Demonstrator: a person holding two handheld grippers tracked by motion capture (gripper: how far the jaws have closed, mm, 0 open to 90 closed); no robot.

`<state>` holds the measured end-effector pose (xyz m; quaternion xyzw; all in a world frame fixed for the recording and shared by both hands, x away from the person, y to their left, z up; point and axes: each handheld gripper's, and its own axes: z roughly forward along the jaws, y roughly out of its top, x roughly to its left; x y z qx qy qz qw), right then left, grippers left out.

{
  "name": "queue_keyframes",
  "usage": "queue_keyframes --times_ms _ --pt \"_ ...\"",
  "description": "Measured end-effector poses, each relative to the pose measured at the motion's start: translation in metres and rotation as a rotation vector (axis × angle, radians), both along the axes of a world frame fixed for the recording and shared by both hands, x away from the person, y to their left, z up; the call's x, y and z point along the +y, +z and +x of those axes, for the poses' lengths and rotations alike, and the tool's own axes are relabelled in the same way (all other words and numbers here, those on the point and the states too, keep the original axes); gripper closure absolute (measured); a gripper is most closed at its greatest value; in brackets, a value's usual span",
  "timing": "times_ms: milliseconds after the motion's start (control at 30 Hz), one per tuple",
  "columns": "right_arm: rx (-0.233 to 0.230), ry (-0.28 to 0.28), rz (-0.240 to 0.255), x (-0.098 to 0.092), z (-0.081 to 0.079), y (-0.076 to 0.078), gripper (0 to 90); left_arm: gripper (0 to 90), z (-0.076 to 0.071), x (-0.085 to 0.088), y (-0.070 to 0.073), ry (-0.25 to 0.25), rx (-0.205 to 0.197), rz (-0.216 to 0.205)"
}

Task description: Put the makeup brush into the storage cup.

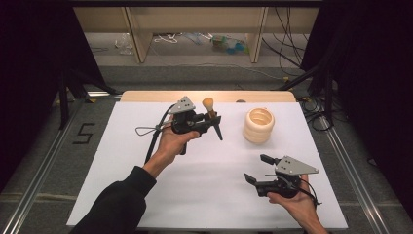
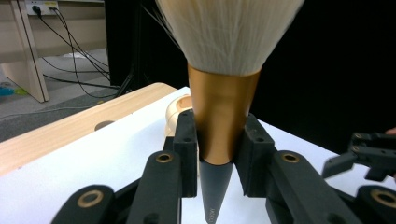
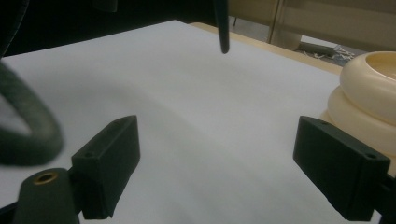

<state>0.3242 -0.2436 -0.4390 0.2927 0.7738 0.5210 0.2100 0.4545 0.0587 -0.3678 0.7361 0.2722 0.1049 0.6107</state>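
My left gripper (image 1: 210, 119) is held above the white table sheet (image 1: 204, 195), shut on a makeup brush (image 1: 212, 116) with a pale bristle head, copper ferrule and black pointed handle. In the left gripper view the brush (image 2: 223, 116) stands upright between the jaws, bristles up and handle tip down. A cream ribbed holder (image 1: 258, 125) stands on the sheet to the right of the brush. My right gripper (image 1: 258, 168) hovers near the front right, open and with nothing in it. In the right gripper view the holder (image 3: 369, 93) is at the right edge, and the brush handle tip (image 3: 223, 32) hangs at the top.
The wooden table edge (image 1: 146, 95) runs along the far side. Beyond it are table legs and cables on the floor (image 1: 204, 63). Black curtains stand at both sides. The left gripper's cable (image 1: 153, 134) trails over the sheet's left part.
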Motion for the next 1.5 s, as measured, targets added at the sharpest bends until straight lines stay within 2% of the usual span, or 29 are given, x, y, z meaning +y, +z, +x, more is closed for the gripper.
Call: queue_keyframes --times_ms 467,533,567,600,633,667,900,1100,1200,1300,1500 --pt "0.016 0.008 0.007 0.000 -0.001 -0.001 15.9 72.5 0.031 -0.038 0.012 0.001 0.014 0.008" --pt "0.023 0.001 -0.009 -0.001 -0.002 0.000 15.9 72.5 0.035 -0.044 0.012 -0.006 0.014 0.013" --pt "0.011 0.009 0.012 0.001 -0.001 -0.002 15.9 72.5 0.037 -0.046 0.013 -0.007 0.011 0.014" --pt "0.023 -0.001 -0.013 0.000 -0.003 -0.001 15.9 72.5 0.039 -0.049 0.013 -0.007 0.015 0.013" --pt "0.022 0.000 -0.008 0.000 -0.003 -0.001 15.9 72.5 0.040 -0.052 0.014 -0.006 0.013 0.016" --pt "0.008 0.011 0.019 0.001 -0.002 -0.003 16.0 72.5 0.042 -0.055 0.014 -0.005 0.016 0.014" --pt "0.020 0.021 0.002 0.001 -0.003 -0.002 16.0 72.5 0.052 -0.072 0.018 -0.009 0.015 0.024" --pt "0.035 0.015 -0.008 0.000 -0.004 -0.001 16.0 72.5 0.062 -0.081 0.021 -0.002 0.016 0.021" --pt "0.027 0.028 0.006 0.001 -0.003 -0.003 16.0 72.5 0.066 -0.084 0.021 0.011 0.024 0.003" --pt "0.026 0.030 0.007 0.001 -0.003 -0.003 16.0 72.5 0.070 -0.086 0.021 0.014 0.019 0.009" --pt "0.023 0.028 0.008 0.002 -0.003 -0.003 16.0 72.5 0.075 -0.094 0.019 0.020 0.028 -0.007"
